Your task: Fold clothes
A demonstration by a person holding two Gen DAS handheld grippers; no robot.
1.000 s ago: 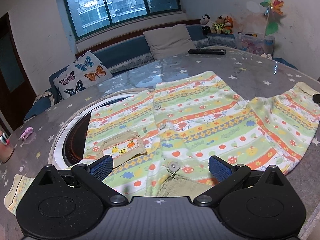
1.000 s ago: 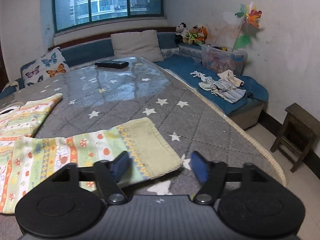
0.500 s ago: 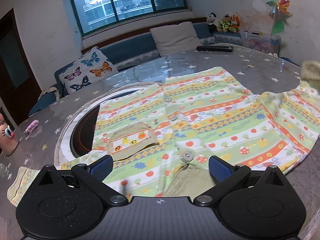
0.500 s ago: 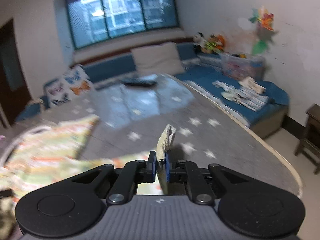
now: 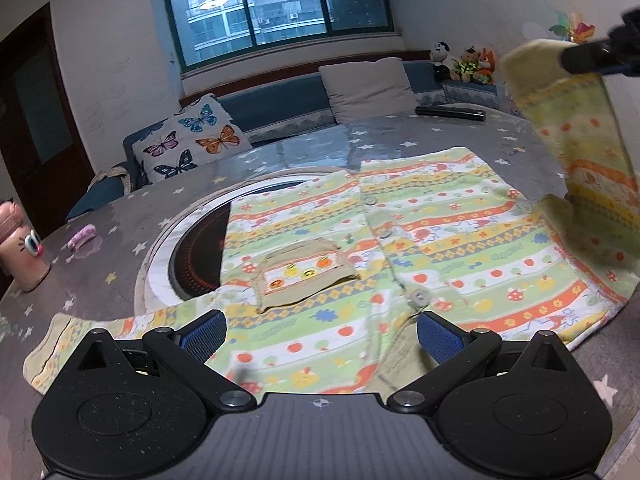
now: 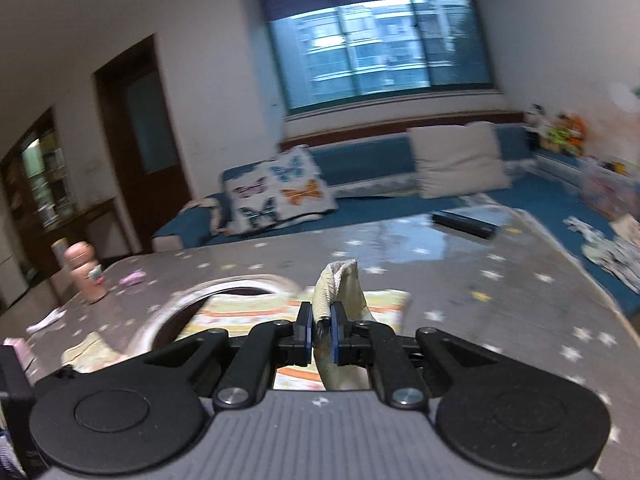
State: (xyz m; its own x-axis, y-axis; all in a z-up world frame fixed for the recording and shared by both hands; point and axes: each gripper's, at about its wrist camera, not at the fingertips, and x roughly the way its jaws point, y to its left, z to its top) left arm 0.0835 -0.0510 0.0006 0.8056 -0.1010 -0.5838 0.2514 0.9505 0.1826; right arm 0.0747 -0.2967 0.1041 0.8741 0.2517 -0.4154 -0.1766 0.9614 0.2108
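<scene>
Right wrist: ribbed cuff (image 6: 334,280) between tongs (image 6: 320,330)

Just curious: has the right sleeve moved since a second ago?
Yes. The sleeve is lifted off the table, now level with the toys, pinched in the right gripper.

Pink bottle (image 5: 22,256) crowds the table's (image 5: 120,216) left edge

Home living room: blue window bench (image 5: 276,108) with butterfly cushion (image 5: 188,142), plush toys (image 5: 464,64) in corner, star-print table (image 5: 120,240), apartment blocks outside window (image 5: 276,4).
</scene>
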